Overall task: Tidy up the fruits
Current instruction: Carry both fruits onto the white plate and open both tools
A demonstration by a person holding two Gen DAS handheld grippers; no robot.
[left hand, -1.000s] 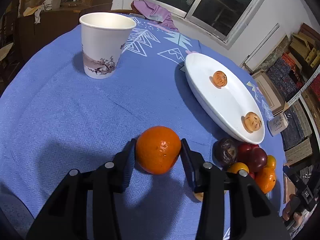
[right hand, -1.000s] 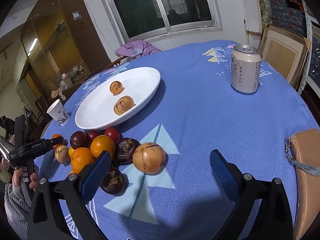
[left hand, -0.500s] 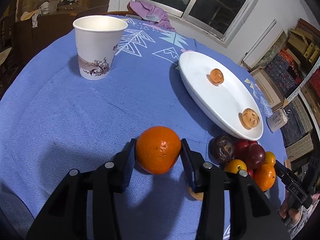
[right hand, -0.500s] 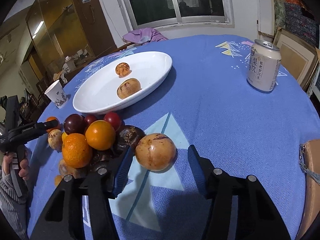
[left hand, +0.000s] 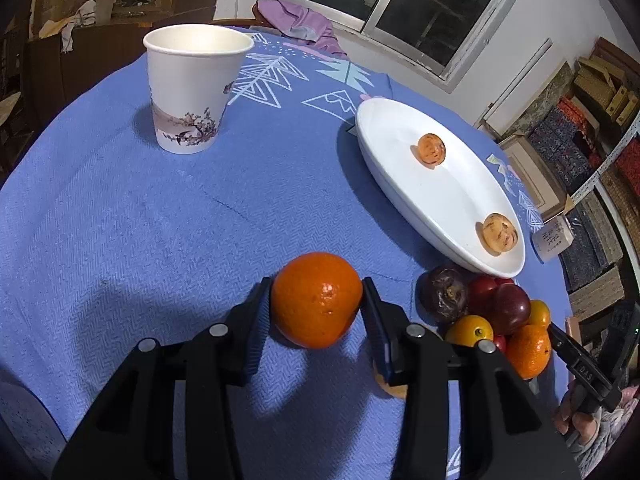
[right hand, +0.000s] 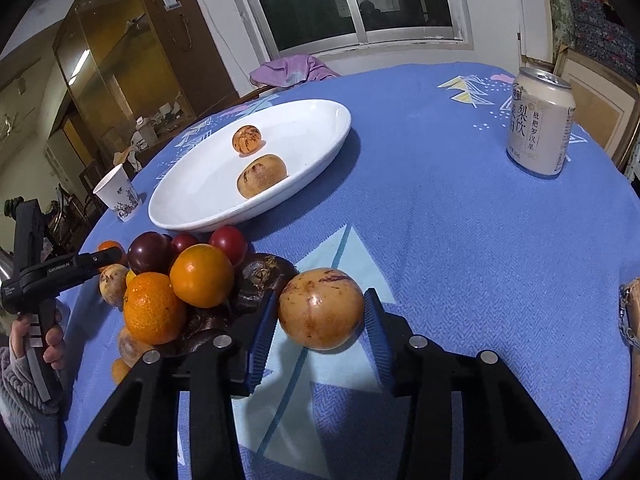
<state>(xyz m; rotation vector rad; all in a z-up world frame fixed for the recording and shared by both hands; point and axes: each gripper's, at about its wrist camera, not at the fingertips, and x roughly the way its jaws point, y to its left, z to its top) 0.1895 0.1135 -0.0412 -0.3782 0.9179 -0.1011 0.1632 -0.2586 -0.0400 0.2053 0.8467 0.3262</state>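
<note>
Left claw [left hand: 318, 300] held orange [left hand: 316, 299]. Right claw [right hand: 320, 312] closing round yellow fruit [right hand: 321, 309]; white plate [right hand: 320, 152] lay at eleven o'clock.

Both tools are matte black plastic. The left gripper [left hand: 316, 312] shows two chunky angular arms with silver round screw heads on top, and its fingers [left hand: 256, 332] carry ribbed blue pads on their inner faces. The right gripper [right hand: 320, 320] is the same build: black arms, silver screws, ridged blue pads. At the left edge of the right wrist view, small white lettering runs along the left tool's black bar, and a grey knitted sleeve [right hand: 24, 396] covers the wrist.
</note>
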